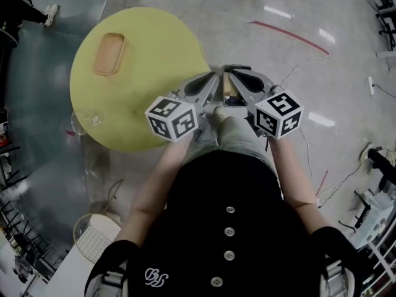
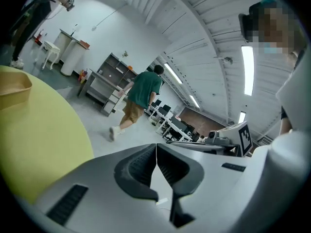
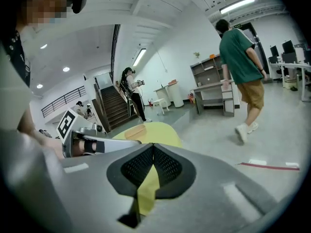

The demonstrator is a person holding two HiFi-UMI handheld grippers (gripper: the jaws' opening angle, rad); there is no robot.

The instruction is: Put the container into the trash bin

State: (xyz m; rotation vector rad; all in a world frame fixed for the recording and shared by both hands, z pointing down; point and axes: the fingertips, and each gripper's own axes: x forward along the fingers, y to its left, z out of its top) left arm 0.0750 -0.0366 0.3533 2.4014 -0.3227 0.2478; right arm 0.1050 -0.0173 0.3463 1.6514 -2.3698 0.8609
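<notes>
1. the container (image 1: 109, 53) lies on the far left part of the round yellow desk (image 1: 148, 73), well in from the desk's rim, with nothing touching it. it is a shallow tan tray with rounded corners and a raised lip, and it looks empty.
2. handling, as a judgement: it looks thin-walled and light, probably stiff enough to lift by one edge. it may slide across the smooth desk if nudged before the pads close. the best hold seems to be the lip on a long side, one pad inside and one outside. a hold near the middle of that side should keep it from swinging down.
3. a clear item (image 1: 86, 119) sits at the desk's near left edge, and i cannot tell what it is. a white mesh basket (image 1: 93, 237) stands on the floor beyond the desk's near left side. it may be the trash bin, but that is a guess.
4. the left gripper (image 2: 156, 154) is at the desk's right edge, well apart from the container. its jaws are pressed together with nothing between them.
5. the right gripper (image 3: 153, 152) is just past the desk's right edge, beside the left one with the tips almost meeting. its jaws are fully closed and empty too.
6. no reach has begun. either gripper must spread its jaws before it can take the lip.
</notes>
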